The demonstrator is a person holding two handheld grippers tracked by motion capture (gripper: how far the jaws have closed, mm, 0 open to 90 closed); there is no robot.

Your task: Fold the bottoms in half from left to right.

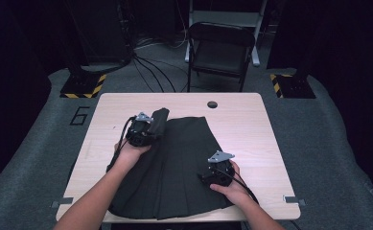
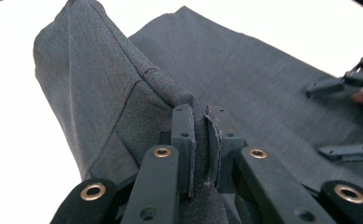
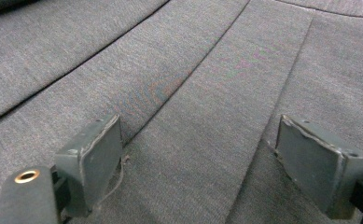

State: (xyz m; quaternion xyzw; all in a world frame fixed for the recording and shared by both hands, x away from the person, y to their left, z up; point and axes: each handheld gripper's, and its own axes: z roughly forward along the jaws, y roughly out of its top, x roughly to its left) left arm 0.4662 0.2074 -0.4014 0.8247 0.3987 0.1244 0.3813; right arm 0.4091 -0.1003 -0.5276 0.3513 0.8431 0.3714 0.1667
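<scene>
Nearest: pleated skirt hem draped over wooden table's near edge. Left gripper pinching waistband corner, lifted; right gripper spread above pleats. Folding seemingly just begun; most left.

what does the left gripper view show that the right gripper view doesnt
Left gripper view alone: a lifted fold of the skirt pinched between shut jaws, the white table beside it, and the other gripper farther off.
Right gripper view alone: open jaws set wide over flat pleats, gripping nothing.
Both: the same dark grey skirt and a pair of black jaws rising from below.
</scene>
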